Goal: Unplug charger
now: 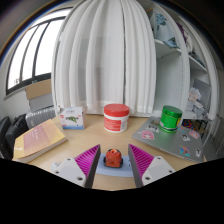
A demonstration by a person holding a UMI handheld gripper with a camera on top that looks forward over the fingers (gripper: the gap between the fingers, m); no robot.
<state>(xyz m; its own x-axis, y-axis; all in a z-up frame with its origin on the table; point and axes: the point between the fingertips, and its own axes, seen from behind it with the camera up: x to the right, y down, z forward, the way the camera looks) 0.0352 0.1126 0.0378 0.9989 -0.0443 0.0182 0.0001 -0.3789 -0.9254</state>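
- The gripper (114, 166) is open; its two fingers stand spread, magenta pads (88, 158) facing inward.
- A small red-orange object (114, 157) sits between the fingers, with a gap at either side. Whether it is the charger cannot be told.
- The object rests on the table (95, 133), a light wooden top that runs forward from the fingers.
- Just beyond the fingers, straight ahead, stands a tub with a red lid (117, 118).
- Ahead and to the right stands a green jar (171, 117), on a pale tray (168, 140) that reaches close to the right finger.
- Ahead and to the left lies a flat book (40, 139), with a small card (71, 117) upright behind it.
- Bare table shows between the fingers and the tub, and between the book and the left finger.
- The table's far edge meets a white ribbed curtain (105, 55).
- A window (35, 50) lies far left; shelves (178, 40) stand far right.
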